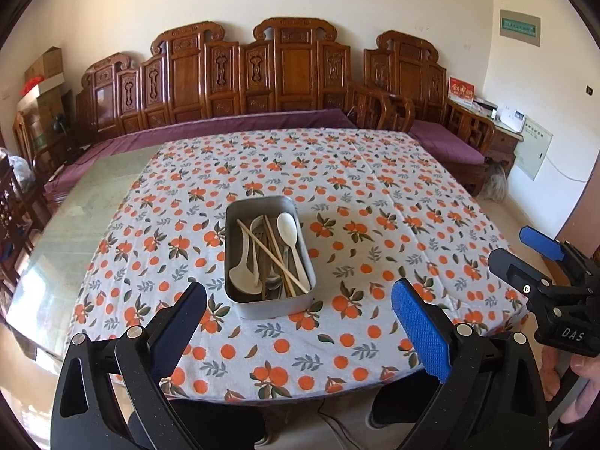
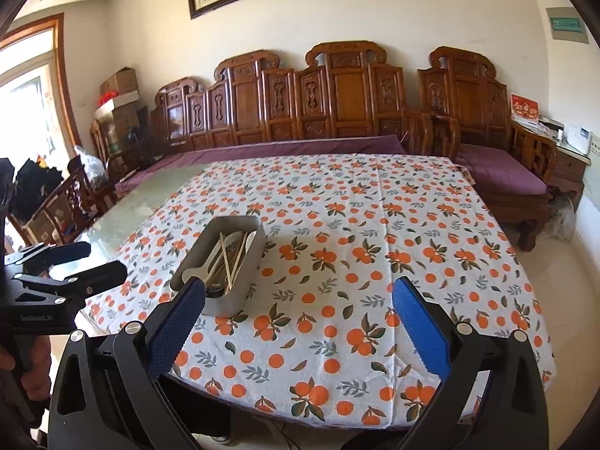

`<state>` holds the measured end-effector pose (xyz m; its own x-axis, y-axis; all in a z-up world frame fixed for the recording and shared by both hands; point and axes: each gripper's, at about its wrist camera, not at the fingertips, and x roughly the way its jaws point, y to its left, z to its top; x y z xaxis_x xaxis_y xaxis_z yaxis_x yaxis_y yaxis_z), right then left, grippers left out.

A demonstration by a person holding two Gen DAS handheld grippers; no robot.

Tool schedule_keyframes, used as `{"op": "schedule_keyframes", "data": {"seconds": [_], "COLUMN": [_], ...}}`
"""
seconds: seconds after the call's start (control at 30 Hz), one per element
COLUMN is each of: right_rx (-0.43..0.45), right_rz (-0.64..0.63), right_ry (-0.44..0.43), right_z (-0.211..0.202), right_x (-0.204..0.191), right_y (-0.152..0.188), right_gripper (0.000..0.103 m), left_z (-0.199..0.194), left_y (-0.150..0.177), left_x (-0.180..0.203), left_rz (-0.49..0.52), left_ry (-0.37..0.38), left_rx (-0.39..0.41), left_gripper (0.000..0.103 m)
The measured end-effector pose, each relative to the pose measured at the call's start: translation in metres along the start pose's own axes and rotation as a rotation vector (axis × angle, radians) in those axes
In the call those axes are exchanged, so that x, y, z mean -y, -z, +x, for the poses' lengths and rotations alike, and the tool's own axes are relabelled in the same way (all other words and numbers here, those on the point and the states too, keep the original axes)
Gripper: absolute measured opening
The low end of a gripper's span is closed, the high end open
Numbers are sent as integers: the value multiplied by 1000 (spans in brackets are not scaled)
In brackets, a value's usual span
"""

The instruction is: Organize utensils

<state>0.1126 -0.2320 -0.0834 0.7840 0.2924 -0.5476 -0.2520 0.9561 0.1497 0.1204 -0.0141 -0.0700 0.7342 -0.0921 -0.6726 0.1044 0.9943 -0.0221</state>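
Observation:
A grey metal tray [image 1: 304, 247] sits mid-table on the orange-print cloth [image 1: 375, 187]. It holds white spoons [image 1: 288, 225], wooden chopsticks [image 1: 275, 253] and metal utensils, all jumbled. It also shows in the right wrist view [image 2: 247, 262]. My left gripper [image 1: 300, 296] is open and empty, just short of the tray's near end. My right gripper [image 2: 298, 292] is open and empty, with the tray by its left finger. The right gripper also shows in the left wrist view [image 1: 525, 251], the left gripper in the right wrist view [image 2: 93, 258].
A carved wooden bench with purple cushions [image 1: 262, 120] runs behind the table. Bare glass tabletop [image 1: 86, 206] shows left of the cloth. A wooden chair [image 2: 56, 206] and boxes [image 2: 120, 86] stand at the left. A side cabinet [image 2: 570, 161] stands at the right.

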Motion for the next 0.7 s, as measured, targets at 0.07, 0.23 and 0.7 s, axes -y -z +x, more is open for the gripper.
{"op": "schedule_keyframes", "data": {"seconds": [0.07, 0.23, 0.7], "right_rx": [19, 88, 252], "right_rz": [0, -17, -70], "right_ry": [4, 28, 70], "right_z": [-9, -38, -106], "right_x": [0, -5, -23], "right_y": [-4, -17, -38], "right_gripper": [100, 100, 100], "left_z": [-11, -40, -103], "left_y": [-3, -12, -23], "left_x": [2, 7, 15], "left_rz": [-2, -5, 2], "left_ry": [-3, -9, -48], "left_rx": [20, 78, 232], "left_gripper": [95, 95, 95]}}
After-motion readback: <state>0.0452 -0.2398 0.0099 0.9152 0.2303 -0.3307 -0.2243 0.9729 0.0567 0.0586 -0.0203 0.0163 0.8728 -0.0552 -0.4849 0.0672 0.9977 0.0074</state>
